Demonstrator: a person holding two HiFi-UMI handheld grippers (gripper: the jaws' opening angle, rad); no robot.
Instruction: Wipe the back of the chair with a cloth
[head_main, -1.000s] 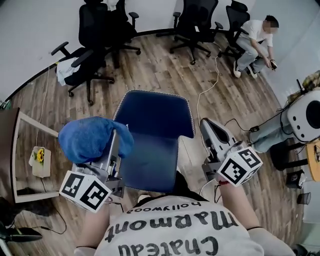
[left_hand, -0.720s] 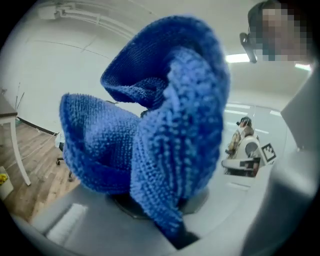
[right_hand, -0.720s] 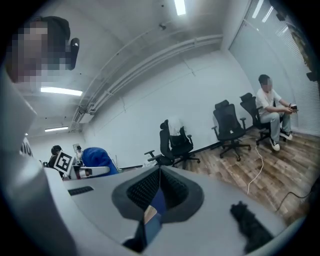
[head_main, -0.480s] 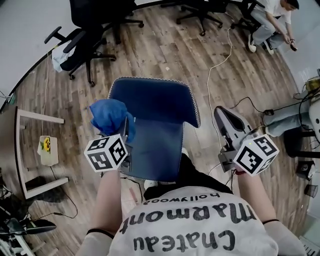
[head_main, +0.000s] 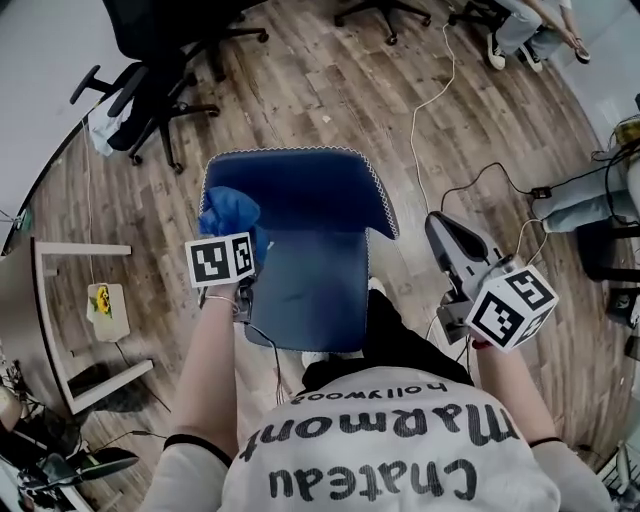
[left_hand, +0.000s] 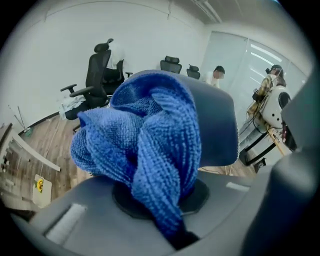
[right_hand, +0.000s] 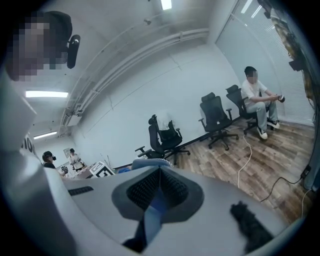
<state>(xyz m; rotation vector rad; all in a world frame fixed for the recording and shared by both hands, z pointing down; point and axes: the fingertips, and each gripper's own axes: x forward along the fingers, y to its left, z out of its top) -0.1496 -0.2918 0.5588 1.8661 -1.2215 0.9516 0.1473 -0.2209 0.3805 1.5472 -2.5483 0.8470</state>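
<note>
- Left hand-held gripper: jaws pinched on a bunched blue cloth. The cloth balloons out ahead of the jaws, with a narrow tail nipped between them.
- Head view: the cloth sits over the left side of the blue chair, where the back meets the seat. It overlaps the back's left edge; I cannot confirm actual contact.
- Left gripper view: the back's rounded top corner shows directly behind the cloth.
- Right hand-held gripper: jaws pressed together with nothing between them, only a thin slit through which blue shows.
- Head view: the right hand-held gripper is held off the chair's right side, apart from it, over the wooden floor.
- A white cable trails across the floor beyond the chair.
- Black office chairs stand farther back along the wall.
- A seated person is at the far side of the room.
</note>
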